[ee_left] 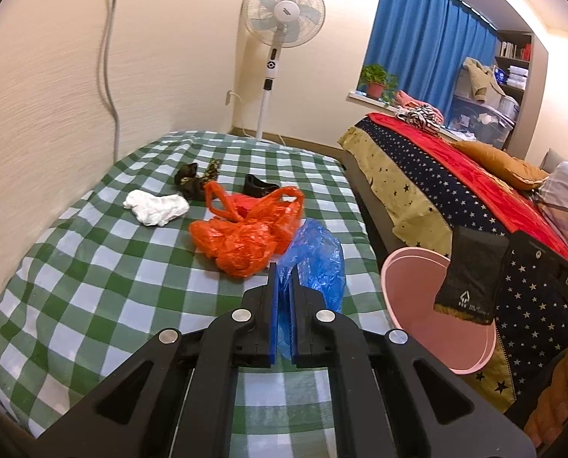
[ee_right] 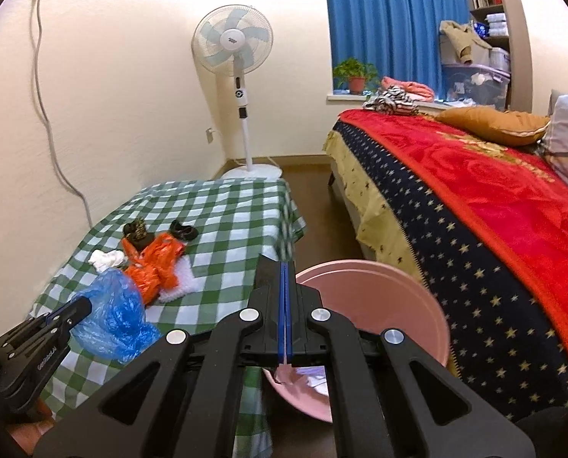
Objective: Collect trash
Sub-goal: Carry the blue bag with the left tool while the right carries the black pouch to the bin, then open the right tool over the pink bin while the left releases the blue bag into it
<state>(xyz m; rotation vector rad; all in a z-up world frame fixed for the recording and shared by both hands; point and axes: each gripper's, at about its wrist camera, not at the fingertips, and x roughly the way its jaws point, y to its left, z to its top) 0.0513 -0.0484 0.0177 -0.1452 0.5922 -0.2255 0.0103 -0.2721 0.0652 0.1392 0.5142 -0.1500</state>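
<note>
My left gripper point(ee_left: 284, 271) is shut on a crumpled blue plastic bag point(ee_left: 316, 263) over the green checked table; it also shows in the right wrist view point(ee_right: 81, 303), with the blue bag point(ee_right: 114, 316) in it. An orange plastic bag point(ee_left: 245, 229) lies just beyond, with white crumpled paper point(ee_left: 156, 208) and dark scraps point(ee_left: 192, 179) further back. My right gripper point(ee_right: 285, 267) is shut on the rim of a pink bin point(ee_right: 379, 305), which it holds beside the table. The bin point(ee_left: 417, 297) sits to the right of the left gripper.
The checked table point(ee_left: 93, 267) stands against the left wall. A bed with a red and starred blanket point(ee_right: 493, 210) fills the right side. A standing fan point(ee_right: 238, 57), a potted plant point(ee_right: 354, 74) and blue curtains are at the back. A floor gap runs between table and bed.
</note>
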